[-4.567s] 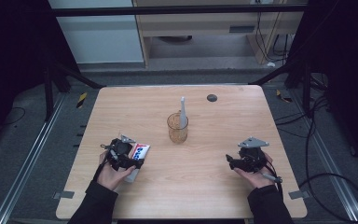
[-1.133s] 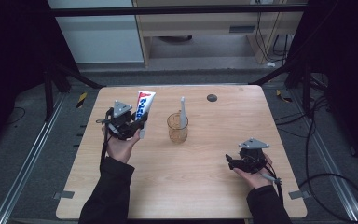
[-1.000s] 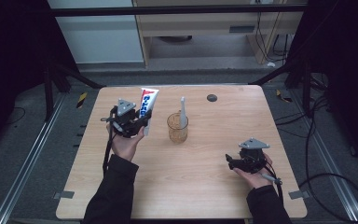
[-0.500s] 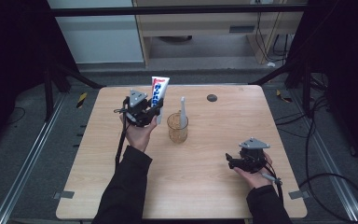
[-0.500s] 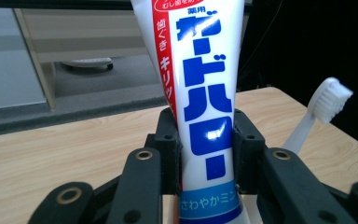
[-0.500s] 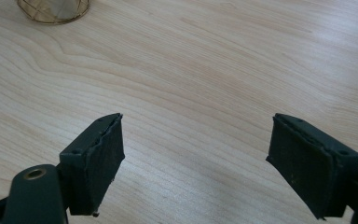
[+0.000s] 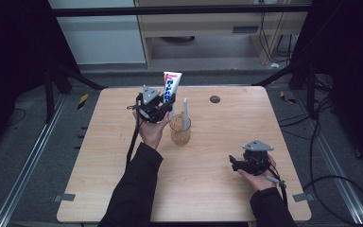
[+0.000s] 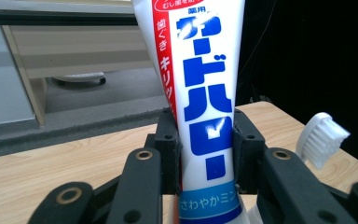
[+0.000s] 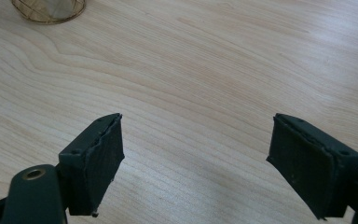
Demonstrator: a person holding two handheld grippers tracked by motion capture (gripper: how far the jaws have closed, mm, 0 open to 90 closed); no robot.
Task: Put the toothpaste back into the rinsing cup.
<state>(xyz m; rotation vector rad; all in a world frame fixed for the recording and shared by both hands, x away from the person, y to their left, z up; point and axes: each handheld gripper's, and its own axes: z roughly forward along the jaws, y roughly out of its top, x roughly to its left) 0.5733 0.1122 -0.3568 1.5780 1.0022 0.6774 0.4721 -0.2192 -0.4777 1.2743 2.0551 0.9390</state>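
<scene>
Toothpaste tube point(image 7: 171, 85) stands upright, clamped in your left gripper point(image 7: 157, 107) just left of the wire cup point(image 7: 180, 133) holding the toothbrush point(image 7: 185, 113), ready for insertion. Your right gripper point(image 7: 240, 163) rests wide, empty, near right.

Left gripper point(image 7: 163, 105) raised, fingers clamped; right gripper point(image 7: 238, 163) fingers apart.
</scene>
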